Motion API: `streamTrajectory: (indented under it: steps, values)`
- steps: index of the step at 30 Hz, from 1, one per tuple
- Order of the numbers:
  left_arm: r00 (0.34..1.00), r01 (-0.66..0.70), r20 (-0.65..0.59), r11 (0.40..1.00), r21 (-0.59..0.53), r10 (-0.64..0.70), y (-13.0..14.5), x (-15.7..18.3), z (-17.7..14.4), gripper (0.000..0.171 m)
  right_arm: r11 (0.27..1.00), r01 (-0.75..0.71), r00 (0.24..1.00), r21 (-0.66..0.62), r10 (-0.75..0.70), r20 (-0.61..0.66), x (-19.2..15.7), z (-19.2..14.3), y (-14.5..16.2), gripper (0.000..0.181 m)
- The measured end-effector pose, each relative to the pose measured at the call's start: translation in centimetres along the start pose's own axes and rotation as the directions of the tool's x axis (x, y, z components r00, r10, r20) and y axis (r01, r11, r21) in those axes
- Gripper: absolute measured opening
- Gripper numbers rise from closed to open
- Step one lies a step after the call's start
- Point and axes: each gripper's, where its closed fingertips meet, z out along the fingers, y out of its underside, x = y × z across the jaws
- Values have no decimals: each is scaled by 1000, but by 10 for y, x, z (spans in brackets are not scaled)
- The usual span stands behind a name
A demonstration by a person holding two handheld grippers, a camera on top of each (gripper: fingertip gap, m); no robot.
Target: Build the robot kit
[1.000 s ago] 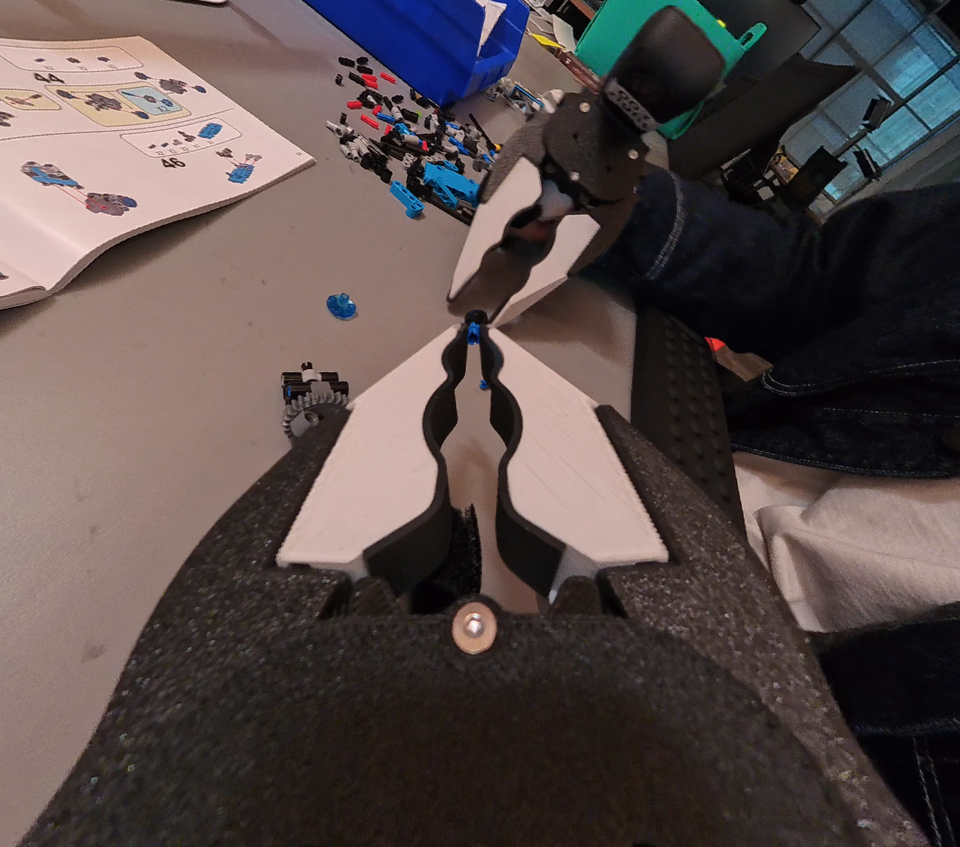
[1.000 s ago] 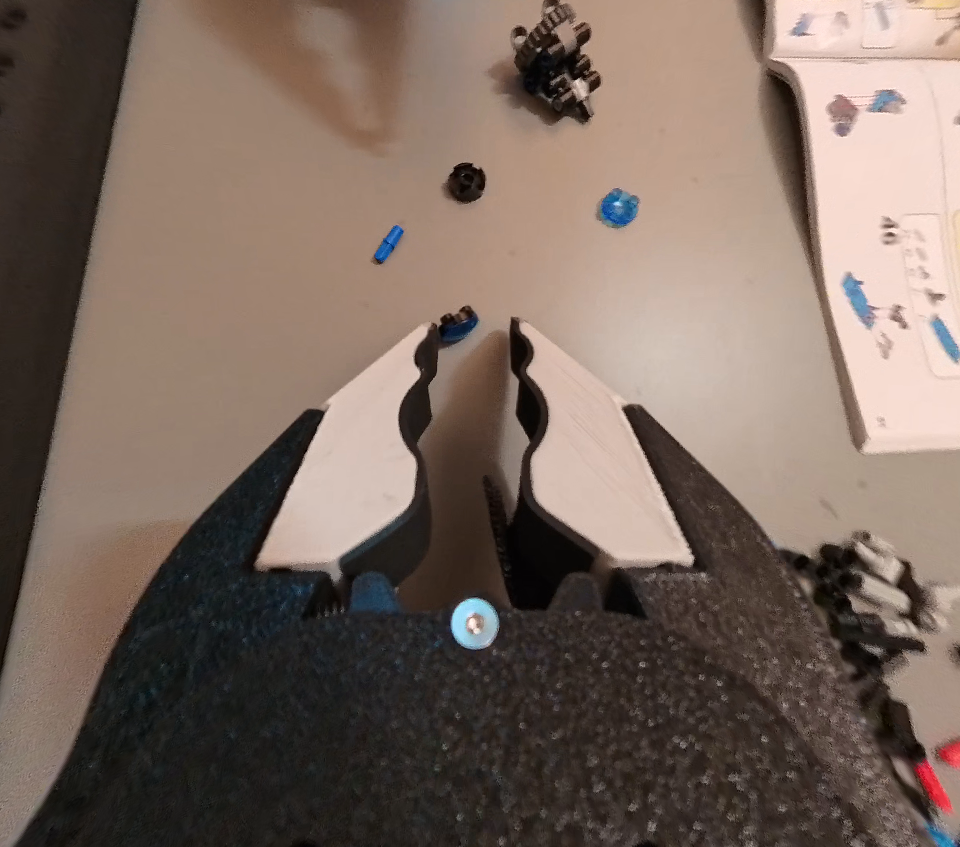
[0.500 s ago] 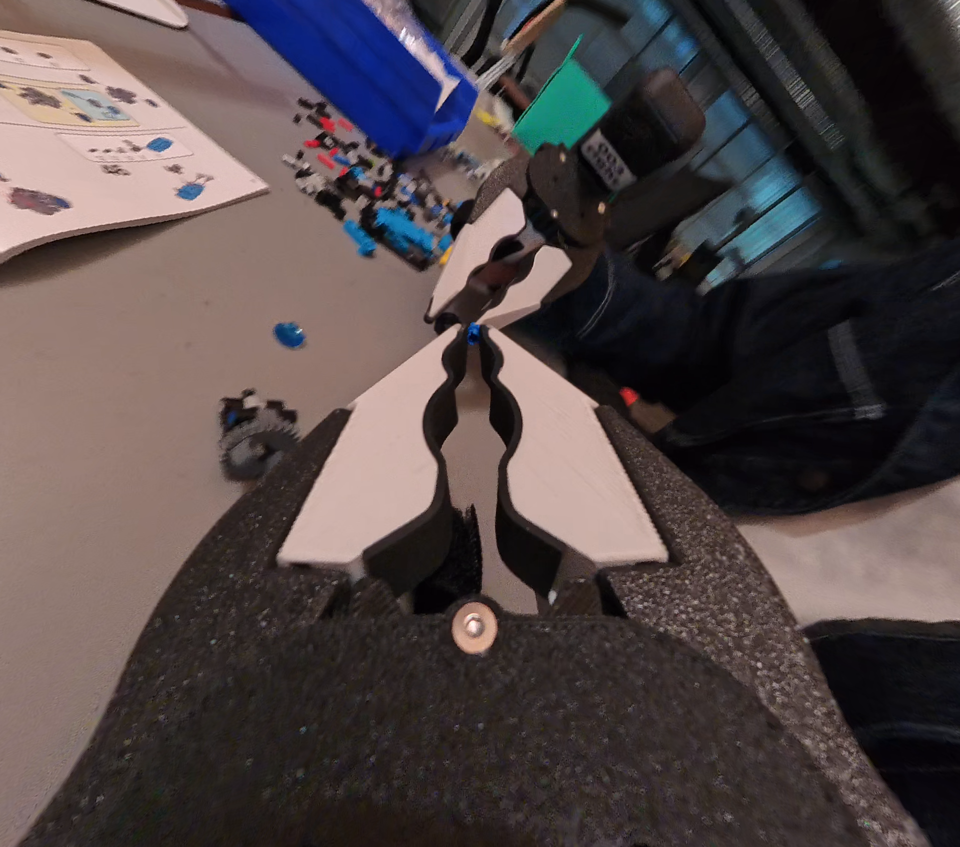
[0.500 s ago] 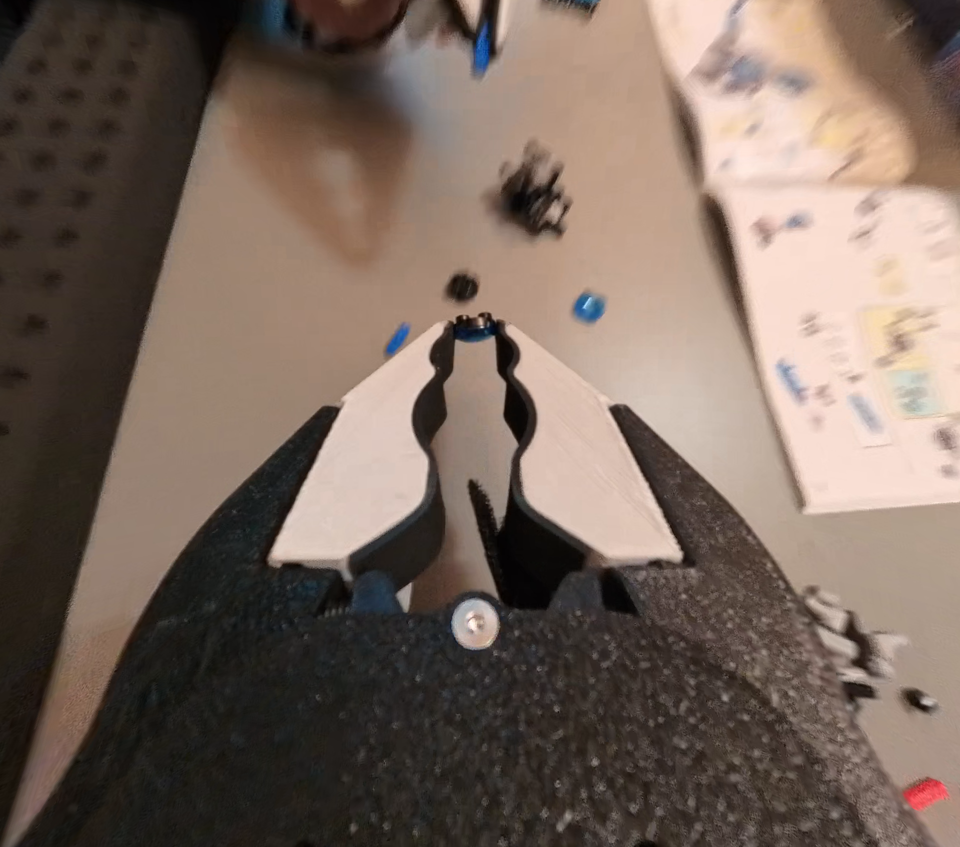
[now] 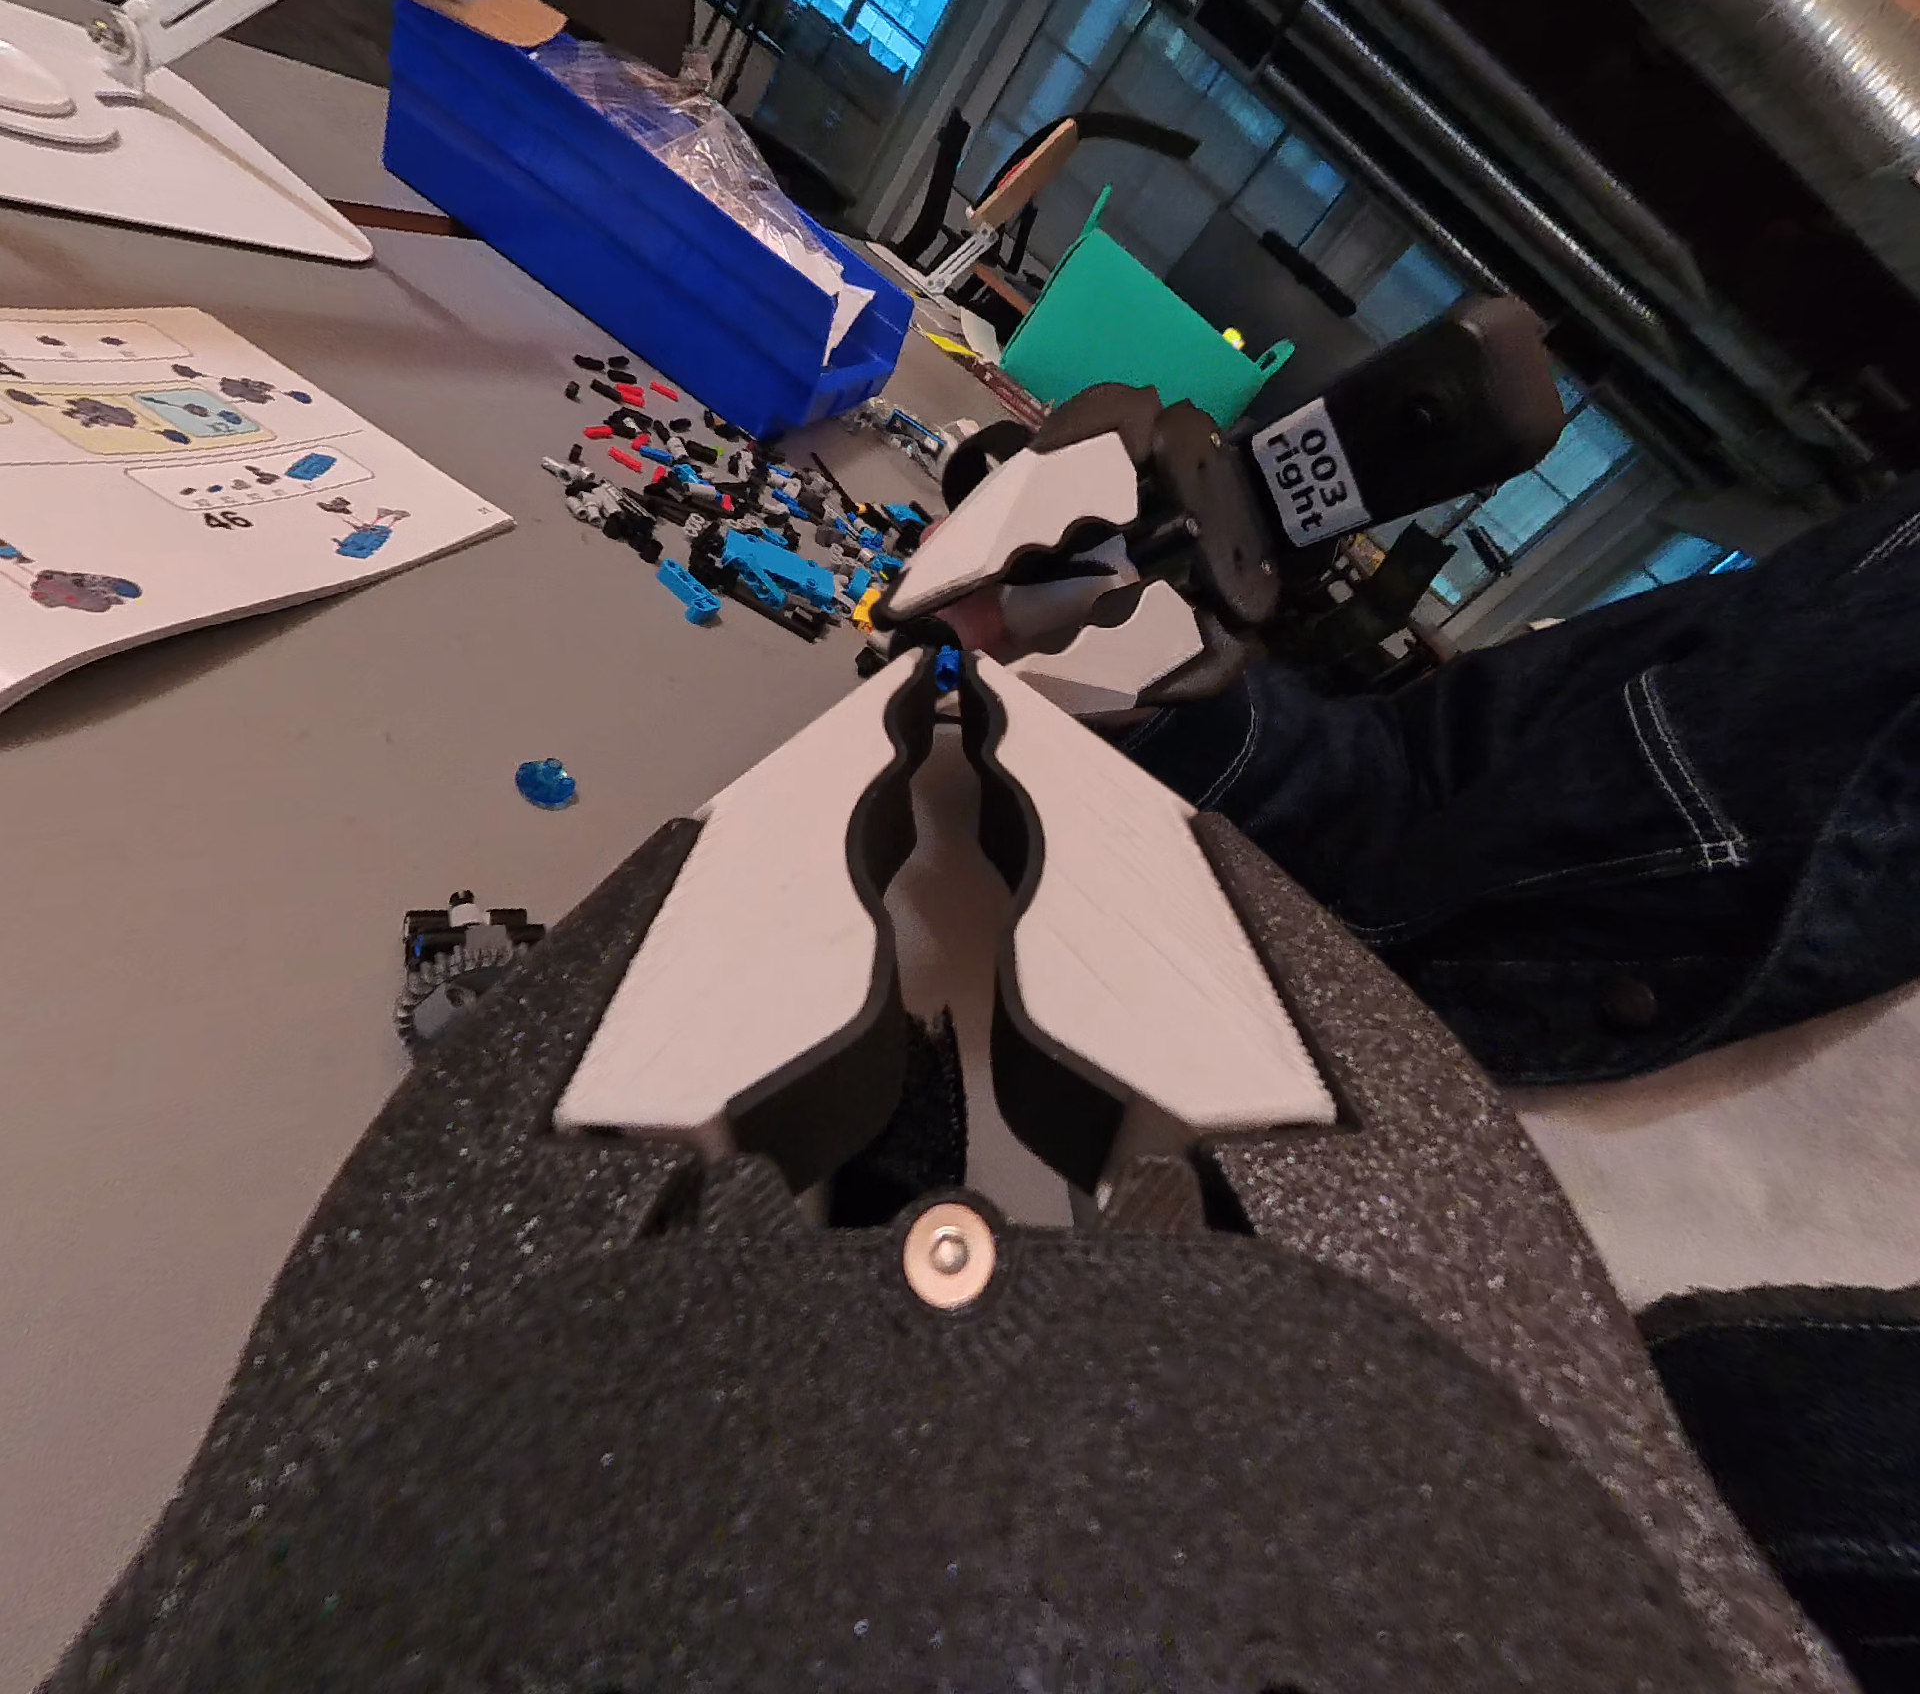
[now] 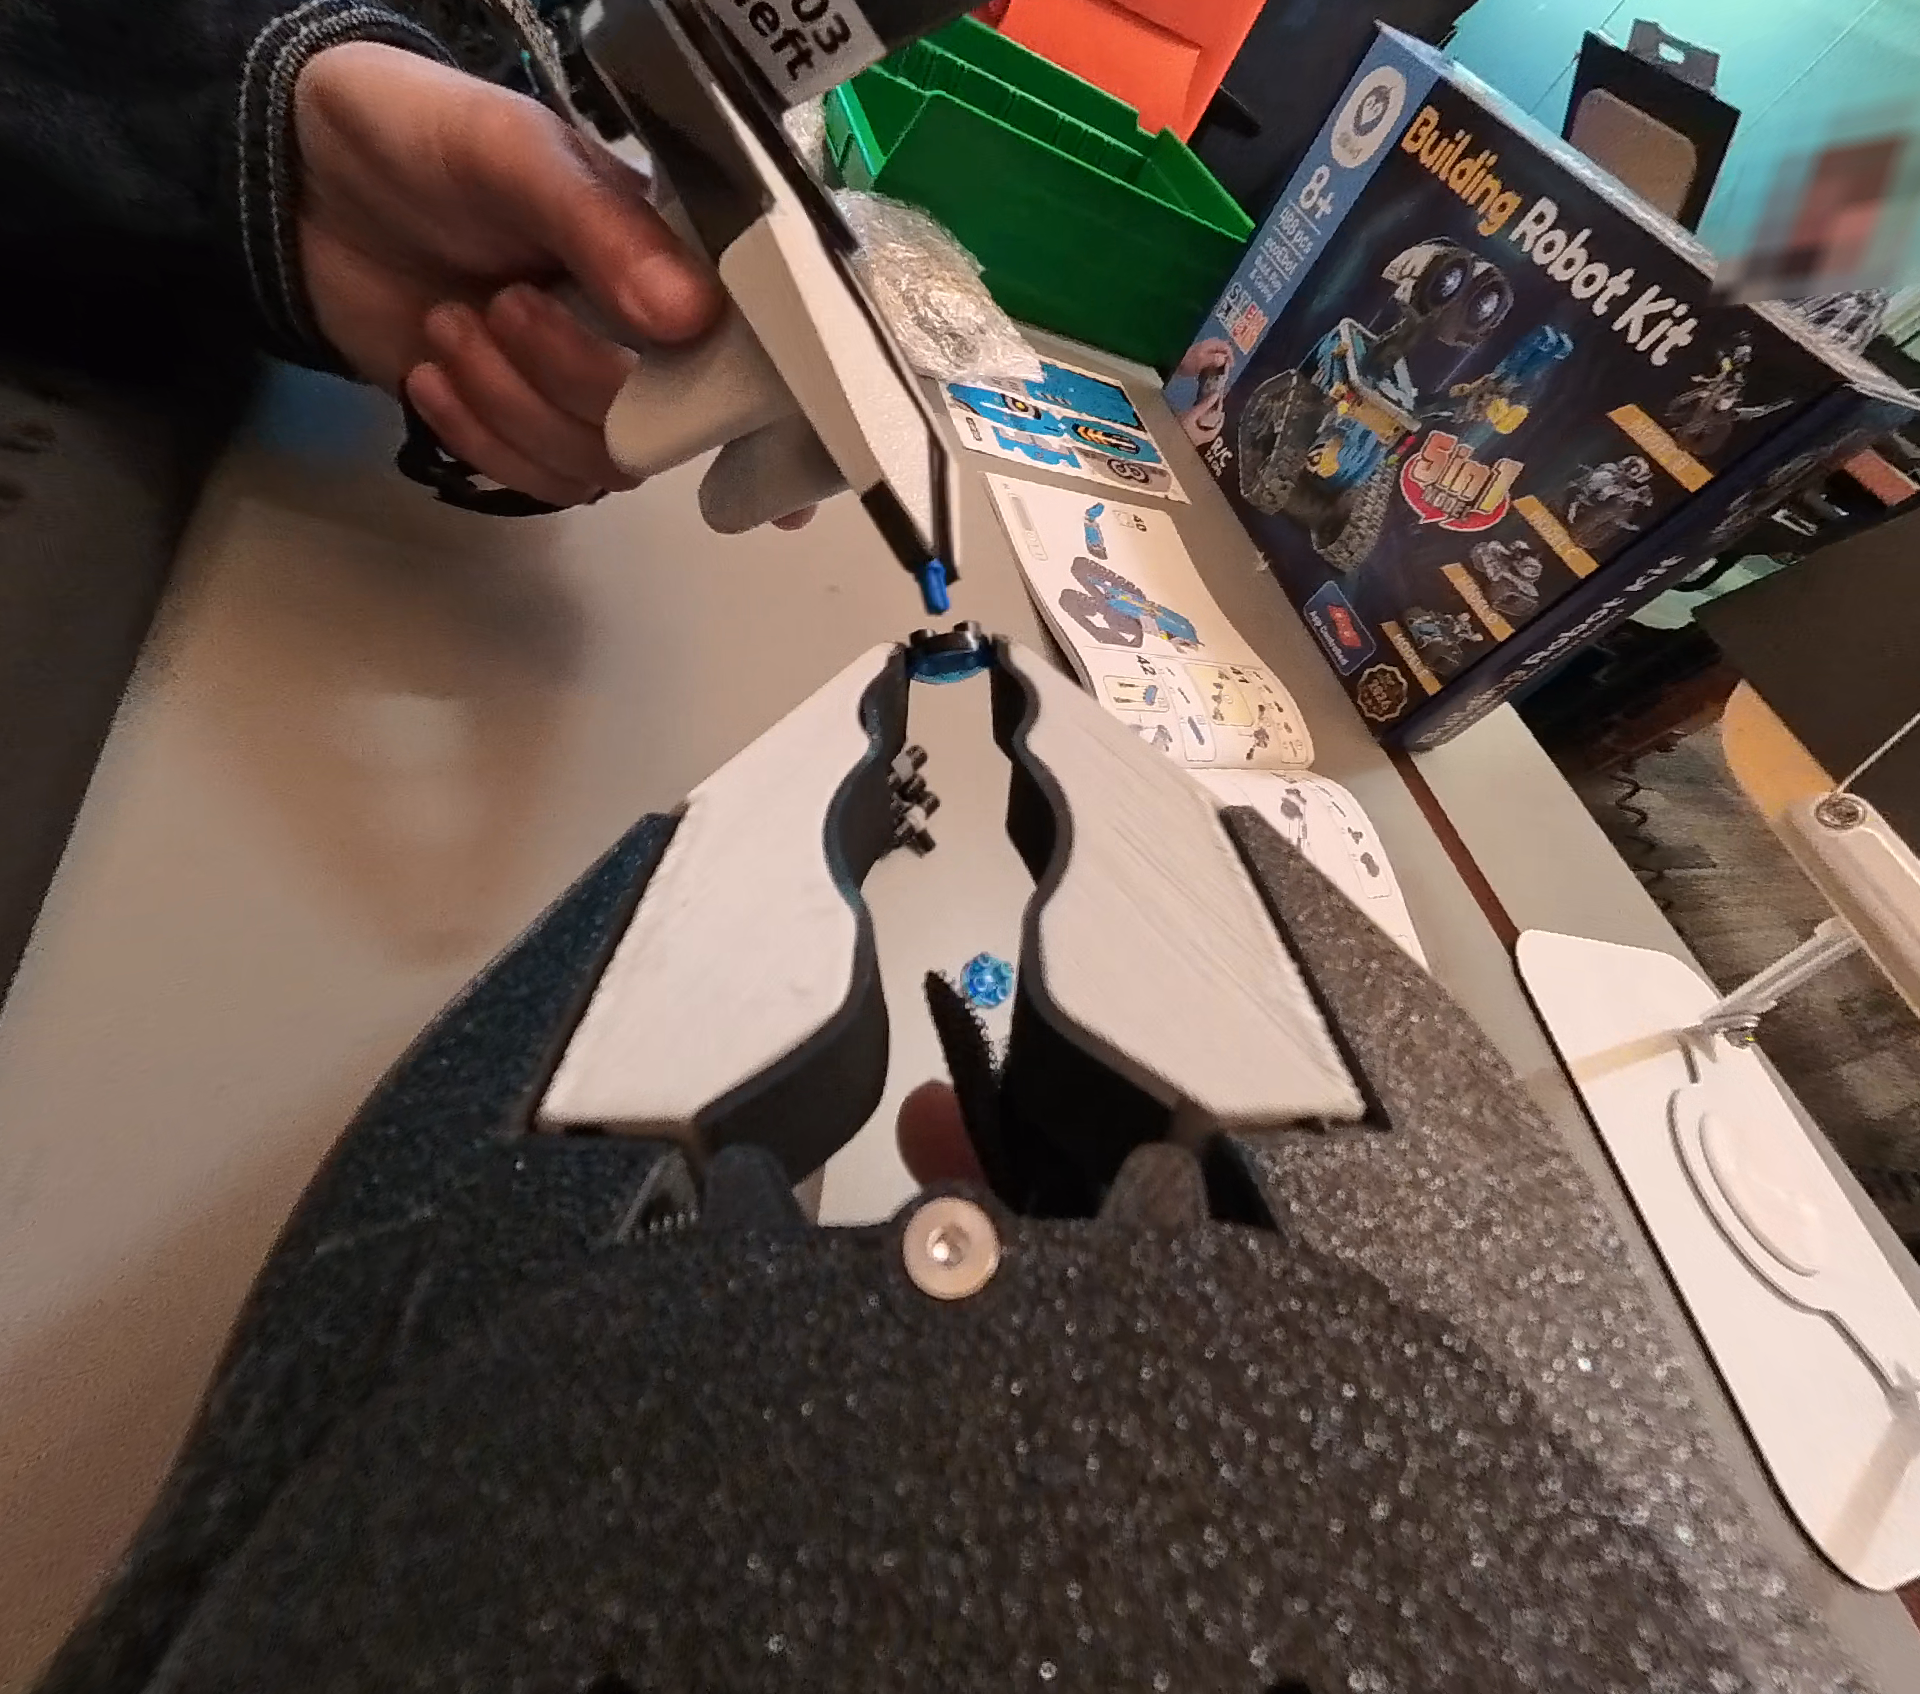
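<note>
My left gripper (image 5: 943, 670) is shut on a small blue pin (image 5: 947, 668), held above the grey table (image 5: 260, 813). In the right wrist view the same pin (image 6: 935, 583) hangs tip-down from the left gripper (image 6: 925, 548), just above my right gripper (image 6: 945, 657). My right gripper is shut on a small round piece, blue with a black top (image 6: 945, 652), held flat. In the left wrist view the right gripper (image 5: 914, 616) sits tip to tip with the left one. The pin and the round piece are a short gap apart.
A loose blue round stud (image 5: 544, 782) and a small black gear assembly (image 5: 457, 948) lie on the table. An open instruction booklet (image 5: 187, 460), a pile of small parts (image 5: 727, 522), a blue bin (image 5: 623, 231), a kit box (image 6: 1507, 356) and green bins (image 6: 1039, 179) stand around. The tips of both grippers are at nearly the same place.
My right gripper closed on the round blue-and-black piece, lifted it off the table and tilted up toward the left gripper. The left gripper kept the blue pin and now points at it.
</note>
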Motion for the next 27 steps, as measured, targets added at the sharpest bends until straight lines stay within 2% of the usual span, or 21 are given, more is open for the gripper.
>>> streamTrajectory:
  steps: [6, 16, 27]
  values:
    - [998, -41, 38, 999, -28, 42, 4, -3, 2, 3, 1000, -5, 1000, -4, 5, 20, -3, 1, -2, 15]
    - [997, -39, 70, 999, 6, 39, -1, -7, 0, 3, 994, 92, 993, -54, -95, -63, 2, 5, -3, 15]
    - [988, -135, 70, 990, -49, 139, 5, -2, 1, 3, 999, -46, 998, -28, 47, 37, -4, 2, -3, 15]
